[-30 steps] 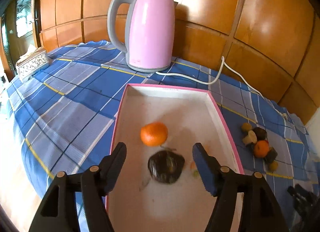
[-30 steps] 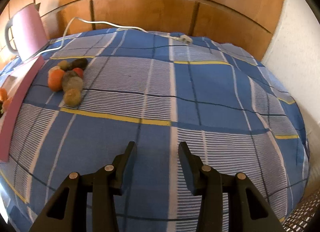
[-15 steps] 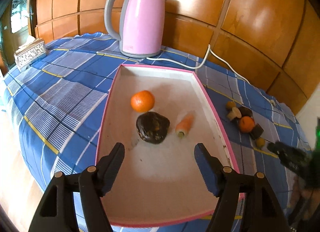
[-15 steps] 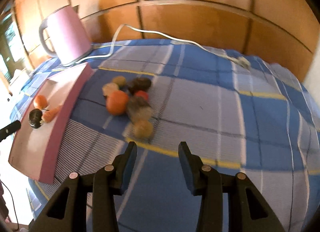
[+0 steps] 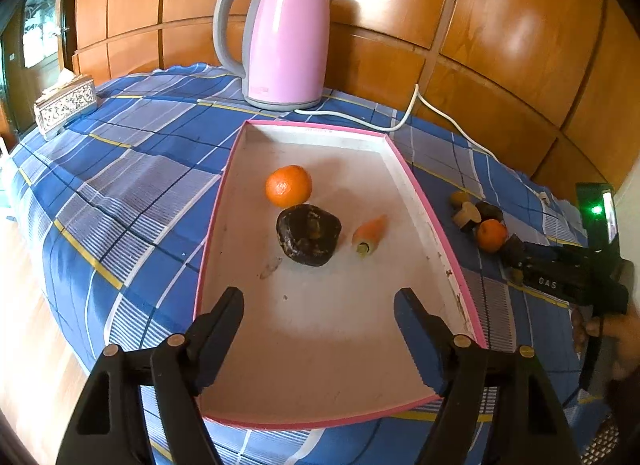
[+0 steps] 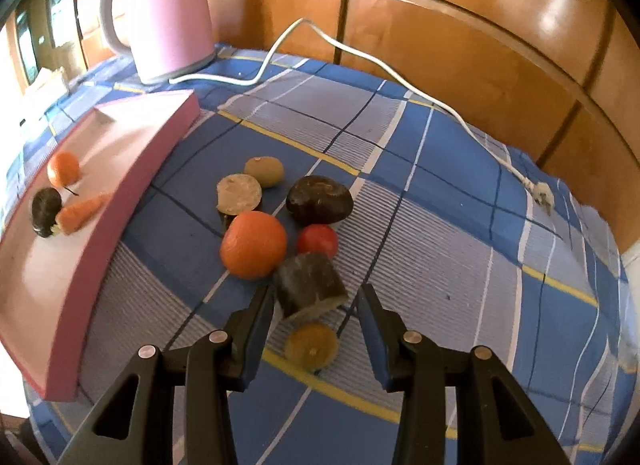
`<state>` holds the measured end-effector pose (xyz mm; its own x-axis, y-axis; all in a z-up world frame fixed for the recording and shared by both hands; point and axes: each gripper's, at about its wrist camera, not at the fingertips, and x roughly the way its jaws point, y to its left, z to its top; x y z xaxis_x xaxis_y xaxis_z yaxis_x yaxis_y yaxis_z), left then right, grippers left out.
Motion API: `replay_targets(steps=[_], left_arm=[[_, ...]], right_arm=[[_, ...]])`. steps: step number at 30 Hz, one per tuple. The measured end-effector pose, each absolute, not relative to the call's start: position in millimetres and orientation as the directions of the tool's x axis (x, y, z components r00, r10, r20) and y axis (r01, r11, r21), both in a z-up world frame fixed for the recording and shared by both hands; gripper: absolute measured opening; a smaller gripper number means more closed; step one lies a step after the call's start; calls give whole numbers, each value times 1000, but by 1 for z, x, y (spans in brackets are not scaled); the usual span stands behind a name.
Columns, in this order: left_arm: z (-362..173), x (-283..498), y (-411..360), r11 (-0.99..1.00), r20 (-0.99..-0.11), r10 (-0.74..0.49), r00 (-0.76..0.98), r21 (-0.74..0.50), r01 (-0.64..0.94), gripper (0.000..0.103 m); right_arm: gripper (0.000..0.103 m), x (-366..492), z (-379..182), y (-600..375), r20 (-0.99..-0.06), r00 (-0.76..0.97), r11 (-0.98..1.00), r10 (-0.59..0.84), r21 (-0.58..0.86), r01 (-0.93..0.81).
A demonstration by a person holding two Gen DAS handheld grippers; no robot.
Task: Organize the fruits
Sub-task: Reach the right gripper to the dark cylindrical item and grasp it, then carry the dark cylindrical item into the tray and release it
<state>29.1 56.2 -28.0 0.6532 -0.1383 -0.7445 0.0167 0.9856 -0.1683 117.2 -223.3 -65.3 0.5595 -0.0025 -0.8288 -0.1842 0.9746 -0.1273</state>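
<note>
Right wrist: right tool (image 6: 316,319) straddles yellow fruit (image 6: 311,345) | left wrist: hidden

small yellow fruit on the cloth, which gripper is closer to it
Right. The right gripper has the small yellow fruit between its open fingers; the left gripper hangs over the pink tray, well away.

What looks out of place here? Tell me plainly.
A carrot lies in the fruit tray, beside the orange and a dark lump; it is no fruit. The kettle's plug lies loose on the cloth, unplugged. Nothing looks spilled or broken.
</note>
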Motion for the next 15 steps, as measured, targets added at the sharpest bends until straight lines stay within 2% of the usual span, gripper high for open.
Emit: replay_targets(steps=[1,2,15], left_arm=[[-29,28,56,986,-744,-135,654,-166,15,80],[-30,28,57,986,-744,-133,655,-165,13,80],[-36,25,57,986,-750,-133,648,-169,7,82]], right_arm=[[44,120,-68,-222,-835,551,971,-8,-139,-196],[39,122,-70,-221,-840,542,967,-15,-150,-205],[39,103,-61,-248,-809,587,996,-11,-59,-62]])
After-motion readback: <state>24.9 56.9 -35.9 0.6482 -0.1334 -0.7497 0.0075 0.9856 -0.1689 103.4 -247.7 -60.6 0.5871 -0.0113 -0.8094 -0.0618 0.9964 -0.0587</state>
